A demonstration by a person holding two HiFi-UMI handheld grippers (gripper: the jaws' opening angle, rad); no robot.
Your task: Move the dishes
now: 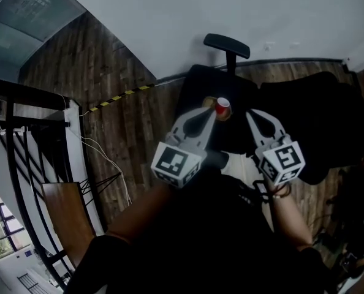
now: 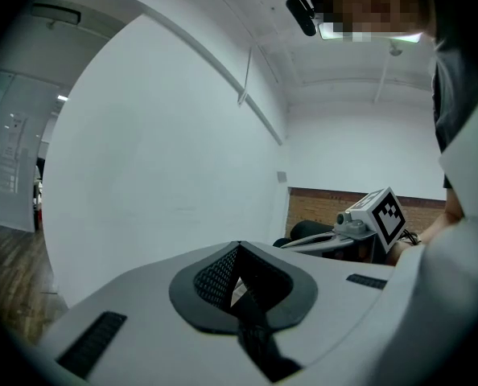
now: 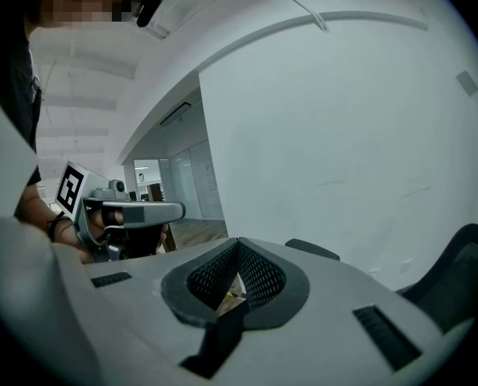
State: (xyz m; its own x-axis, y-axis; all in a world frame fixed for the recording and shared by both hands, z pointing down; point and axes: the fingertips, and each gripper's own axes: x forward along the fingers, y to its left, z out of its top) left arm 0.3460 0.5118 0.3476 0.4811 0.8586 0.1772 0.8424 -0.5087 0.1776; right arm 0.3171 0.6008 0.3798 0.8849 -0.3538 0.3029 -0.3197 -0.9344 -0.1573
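No words, brands or numbers can be read anywhere. The only printed marks are black-and-white square code patterns, without letters, on the cube [image 1: 177, 163] of the left tool [image 1: 210, 111] and the cube [image 1: 282, 160] of the right tool [image 1: 251, 114]. Striped yellow-and-black tape [image 1: 117, 98] on the floor bears no writing.

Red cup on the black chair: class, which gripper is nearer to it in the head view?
Left. The left gripper appears to have its tip just left of the red cup, almost meeting it. The right gripper appears further off, to the cup's right.
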